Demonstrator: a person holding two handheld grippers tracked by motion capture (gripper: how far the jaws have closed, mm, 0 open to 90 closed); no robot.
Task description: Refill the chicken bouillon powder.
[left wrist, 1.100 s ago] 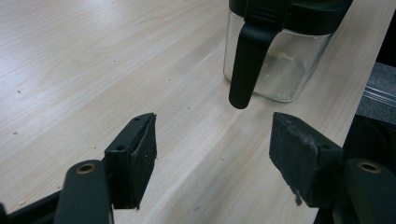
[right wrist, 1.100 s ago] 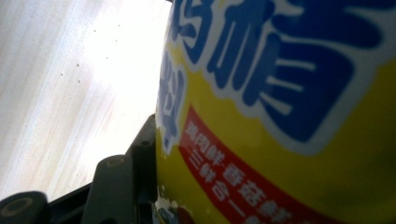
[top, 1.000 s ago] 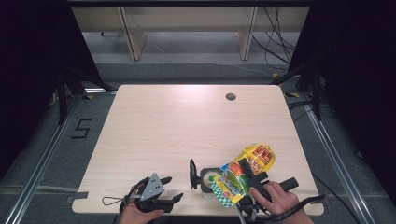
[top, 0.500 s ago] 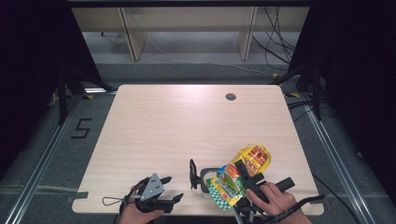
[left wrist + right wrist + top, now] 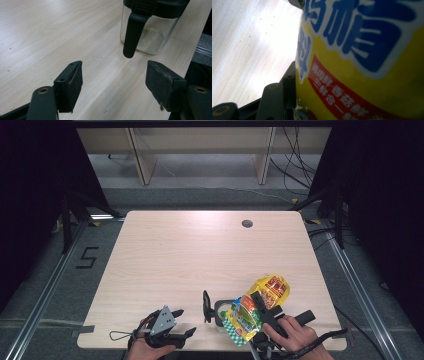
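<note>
A colourful snack bag (image 5: 245, 316), yellow and red at its far end and green-checked at its near end, is held at the table's near right. My right gripper (image 5: 253, 308) is shut on it; in the right gripper view the bag (image 5: 362, 60) presses against one black finger (image 5: 288, 82). Just left of the bag stands a small glass jar (image 5: 219, 316) with a black lid and handle. My left gripper (image 5: 185, 321) rests near the front edge, open and holding nothing. In the left gripper view, the gripper (image 5: 116, 77) faces the jar (image 5: 150, 37), a short way off from its handle (image 5: 132, 35).
The pale wooden table (image 5: 200, 255) has a round cable hole (image 5: 247, 223) at the far right. Its front edge lies just below both hands. Dark floor, metal rails and shelf legs surround it.
The right gripper has carried the bag slightly left and nearer, closer over the jar. The left gripper has stayed put and open.
</note>
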